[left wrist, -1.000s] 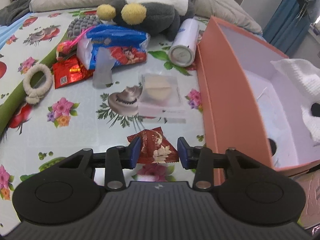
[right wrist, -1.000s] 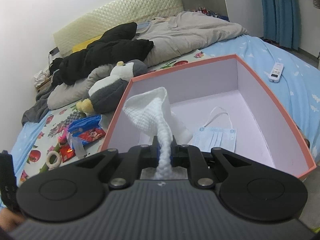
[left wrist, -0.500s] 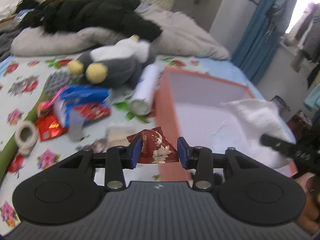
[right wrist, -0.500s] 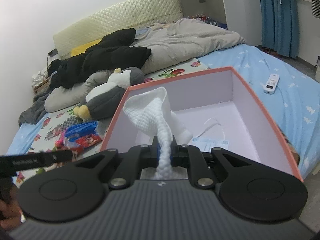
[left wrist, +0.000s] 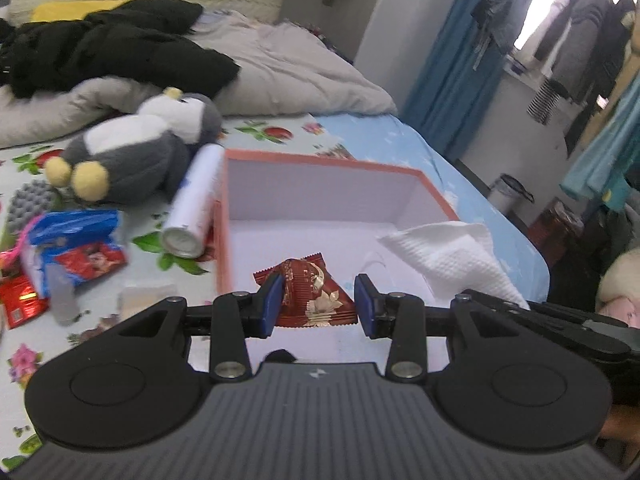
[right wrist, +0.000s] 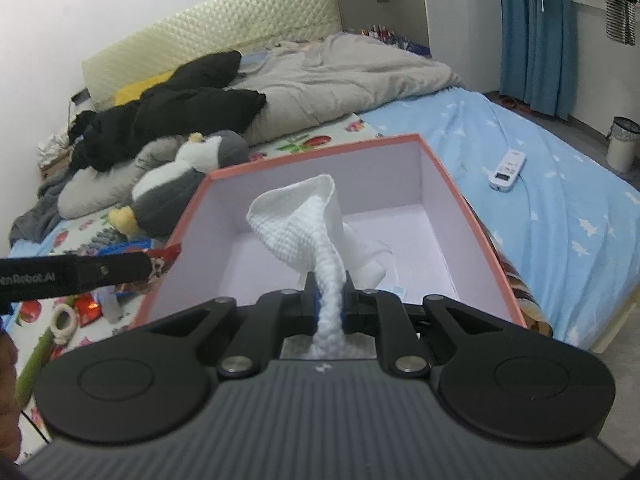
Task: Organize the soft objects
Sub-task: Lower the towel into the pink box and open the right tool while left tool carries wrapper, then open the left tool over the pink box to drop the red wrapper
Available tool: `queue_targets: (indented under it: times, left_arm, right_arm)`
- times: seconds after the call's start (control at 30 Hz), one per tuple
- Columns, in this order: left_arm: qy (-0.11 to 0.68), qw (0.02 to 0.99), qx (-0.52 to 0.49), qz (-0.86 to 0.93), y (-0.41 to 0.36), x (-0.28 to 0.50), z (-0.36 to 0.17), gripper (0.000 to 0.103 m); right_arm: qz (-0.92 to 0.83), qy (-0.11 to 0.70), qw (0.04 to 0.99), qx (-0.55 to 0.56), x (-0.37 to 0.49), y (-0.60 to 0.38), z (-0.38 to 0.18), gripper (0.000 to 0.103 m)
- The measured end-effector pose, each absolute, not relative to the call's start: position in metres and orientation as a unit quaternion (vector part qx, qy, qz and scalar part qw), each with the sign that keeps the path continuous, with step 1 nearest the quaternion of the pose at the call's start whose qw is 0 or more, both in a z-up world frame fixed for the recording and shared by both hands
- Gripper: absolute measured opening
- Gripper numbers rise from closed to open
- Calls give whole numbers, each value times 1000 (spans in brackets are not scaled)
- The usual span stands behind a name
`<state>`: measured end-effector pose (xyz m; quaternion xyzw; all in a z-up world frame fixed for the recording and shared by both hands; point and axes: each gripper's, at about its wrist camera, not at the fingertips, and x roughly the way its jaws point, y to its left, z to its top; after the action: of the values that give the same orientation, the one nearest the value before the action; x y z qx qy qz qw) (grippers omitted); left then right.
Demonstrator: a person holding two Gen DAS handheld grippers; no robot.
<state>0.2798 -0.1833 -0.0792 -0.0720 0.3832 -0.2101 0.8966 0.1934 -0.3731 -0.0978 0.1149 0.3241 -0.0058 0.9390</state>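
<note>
My left gripper (left wrist: 316,300) is shut on a dark red snack packet (left wrist: 310,294) and holds it above the near part of the open orange box (left wrist: 320,160). My right gripper (right wrist: 329,298) is shut on a white knitted cloth (right wrist: 304,220), which hangs over the same orange box (right wrist: 304,162). That white cloth (left wrist: 452,256) and the right gripper's black body show at the right of the left wrist view. The left gripper's finger (right wrist: 80,272) reaches in from the left of the right wrist view.
On the flowered sheet left of the box lie a plush penguin (left wrist: 132,152), a white can (left wrist: 196,204), a blue-and-red packet (left wrist: 76,248), a red sachet (left wrist: 18,304) and a grey sponge (left wrist: 28,204). A remote (right wrist: 508,170) lies on the blue bedding. Grey duvet and black clothes lie behind.
My left gripper has lifted the red packet off the sheet and carried it right, over the box. The right gripper has shifted slightly, still over the box with the cloth.
</note>
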Motion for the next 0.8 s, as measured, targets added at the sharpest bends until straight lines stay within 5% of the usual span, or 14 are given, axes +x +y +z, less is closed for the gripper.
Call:
queue_targets:
  times: [0.33,0.43,0.8]
  left_arm:
    - [458,859,-35,-227,-217,303,-123,45]
    - [452,865,-21,-217,-218,302,-125,48]
    - [409,885,-33,-221,-207,288,-90,51]
  right_arm:
    - [-9,379,920,102,210,-382,-128,21]
    - [-11,384,917,104,211,-383,-135,34]
    - [0,357,926,120,200,-385,-118,42]
